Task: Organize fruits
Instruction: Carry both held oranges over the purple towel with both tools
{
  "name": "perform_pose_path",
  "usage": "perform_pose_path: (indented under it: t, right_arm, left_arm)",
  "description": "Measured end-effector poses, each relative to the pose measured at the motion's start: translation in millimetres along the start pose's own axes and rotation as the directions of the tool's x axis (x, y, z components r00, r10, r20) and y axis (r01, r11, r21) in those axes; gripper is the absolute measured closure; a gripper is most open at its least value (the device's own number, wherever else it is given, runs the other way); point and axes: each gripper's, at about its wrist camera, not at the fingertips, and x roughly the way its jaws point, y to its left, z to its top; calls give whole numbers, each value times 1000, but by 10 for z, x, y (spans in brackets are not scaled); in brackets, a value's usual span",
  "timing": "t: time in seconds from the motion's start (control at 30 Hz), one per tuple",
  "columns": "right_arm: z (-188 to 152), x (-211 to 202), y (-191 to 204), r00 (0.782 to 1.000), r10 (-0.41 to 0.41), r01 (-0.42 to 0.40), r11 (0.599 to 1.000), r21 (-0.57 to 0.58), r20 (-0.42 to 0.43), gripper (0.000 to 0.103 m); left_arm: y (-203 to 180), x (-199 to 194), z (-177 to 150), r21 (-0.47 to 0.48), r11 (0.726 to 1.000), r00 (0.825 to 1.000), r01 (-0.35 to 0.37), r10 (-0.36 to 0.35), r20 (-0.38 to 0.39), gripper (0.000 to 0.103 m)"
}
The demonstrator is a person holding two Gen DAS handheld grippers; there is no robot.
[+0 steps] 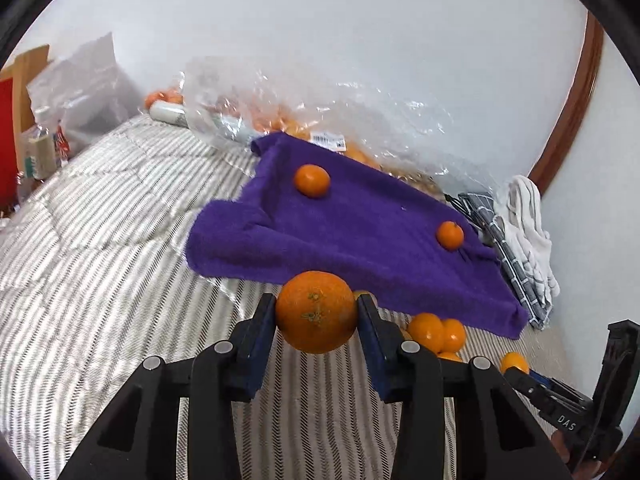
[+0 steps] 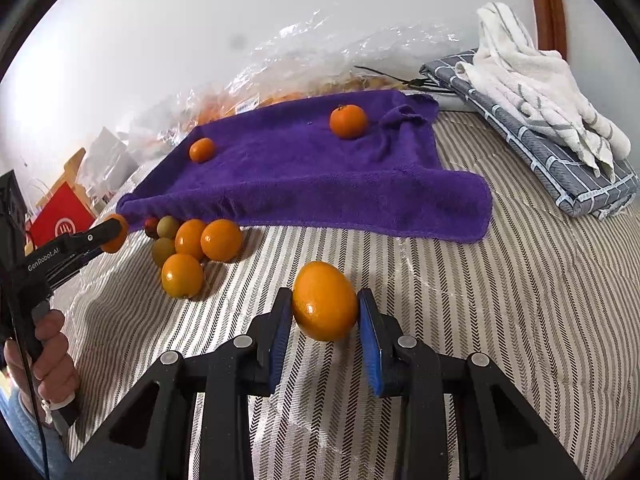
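An orange (image 1: 316, 312) sits clamped in the left gripper (image 1: 316, 314) jaws above the bed (image 1: 100, 240); the right gripper (image 2: 325, 308) jaws hold a tangerine (image 2: 325, 301). Two mandarins (image 1: 312, 181) lie on the towel (image 1: 360, 232) (purple); behind it, a plastic bag (image 1: 320, 108) holds more fruit.

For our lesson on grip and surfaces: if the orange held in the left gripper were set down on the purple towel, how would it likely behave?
The orange is round and smooth, so it could roll when released from the left gripper. The purple towel looks plush and rumpled, which probably checks rolling: two small oranges already rest there. It seems firm, since the pads show no visible denting.
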Motion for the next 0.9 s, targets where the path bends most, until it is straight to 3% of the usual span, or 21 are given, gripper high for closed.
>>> perform_pose_path:
  t: [0.1,0.2,0.37,0.67,0.9]
  right_arm:
    - [-1,-4,-15,1000,-23,23,1000,11,-2,70]
    - [5,-21,3,999,-48,48,999,7,9,70]
    - [58,-117,99,997,-69,69,998,-14,22,70]
    - [394,-278,231,995,-61,65,997,-52,74,70]
    - [915,-269,220,987,-98,103,994,-37,124,70]
  left_arm:
    - [14,-41,29,-1,1000,1000,16,-16,10,64]
    - [102,-111,38,-19,996,996,92,-92,-2,64]
    - [194,-218,91,-35,990,990,138,-139,-31,64]
    - [-42,-403,415,39,991,991,132,-131,-21,64]
    - [-272,-374,830,88,988,992,129,-128,-24,64]
